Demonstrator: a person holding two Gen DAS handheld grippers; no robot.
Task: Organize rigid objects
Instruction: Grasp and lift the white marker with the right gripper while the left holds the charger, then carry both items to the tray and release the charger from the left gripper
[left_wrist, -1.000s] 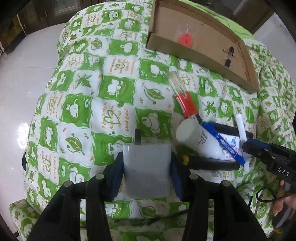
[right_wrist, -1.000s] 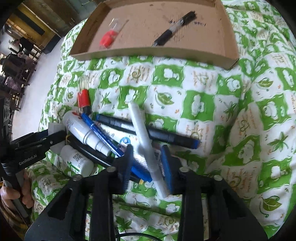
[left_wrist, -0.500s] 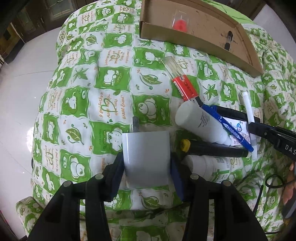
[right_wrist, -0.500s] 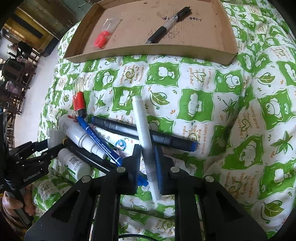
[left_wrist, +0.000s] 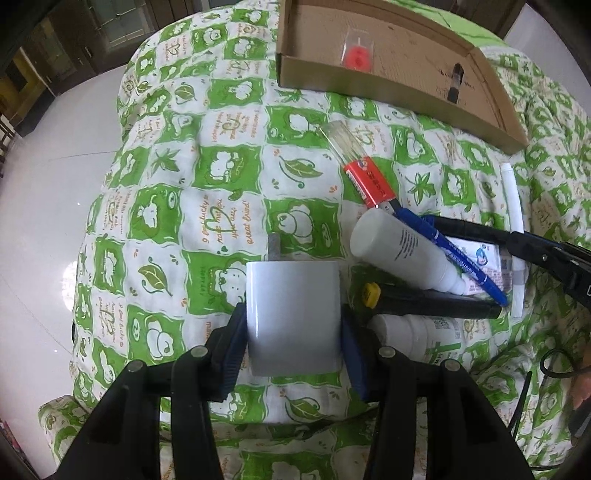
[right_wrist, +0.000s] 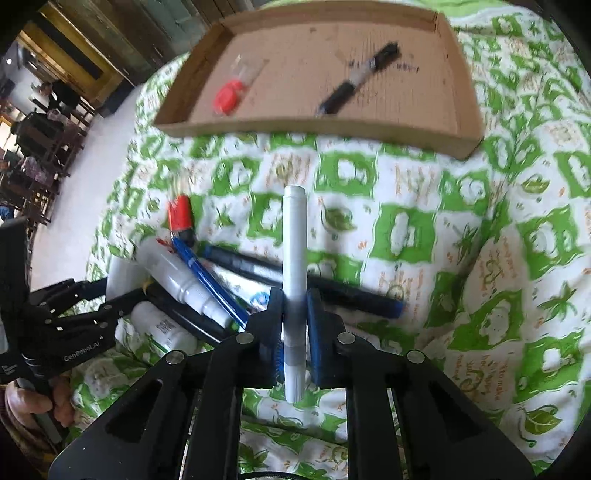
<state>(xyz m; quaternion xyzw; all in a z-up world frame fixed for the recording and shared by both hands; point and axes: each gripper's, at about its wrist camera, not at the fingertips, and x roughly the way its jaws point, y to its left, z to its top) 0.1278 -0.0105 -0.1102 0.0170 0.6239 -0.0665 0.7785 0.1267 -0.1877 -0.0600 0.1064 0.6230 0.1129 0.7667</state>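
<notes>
**Both tongs loaded above the quilted bed**

The white marker (right_wrist: 294, 258) looks light, stiff and smooth-barrelled, so it should carry easily but could swivel if pinched off-centre. The right tongs (right_wrist: 295, 325) are clamped on it low on the barrel, near its grey band, leaving the long capped end sticking out ahead toward the cardboard tray (right_wrist: 461, 110). A hold nearer the middle would probably steady it better.

The white charger block (left_wrist: 293, 314) is a hard, boxy, glossy plastic piece; its flat sides suit a squeeze across the body, away from the metal prong at its far end. The left tongs (left_wrist: 293, 325) stand partly apart and grip it across exactly those sides, above the green-and-white quilt (left_wrist: 184, 221).

The remaining pile lies just beside the block: a white bottle (left_wrist: 399, 254), a blue pen (left_wrist: 450, 254) and a black marker (left_wrist: 432, 306), touching and overlapping. The tray already holds a red-capped item (right_wrist: 229, 96) and a black pen (right_wrist: 358, 83).
</notes>
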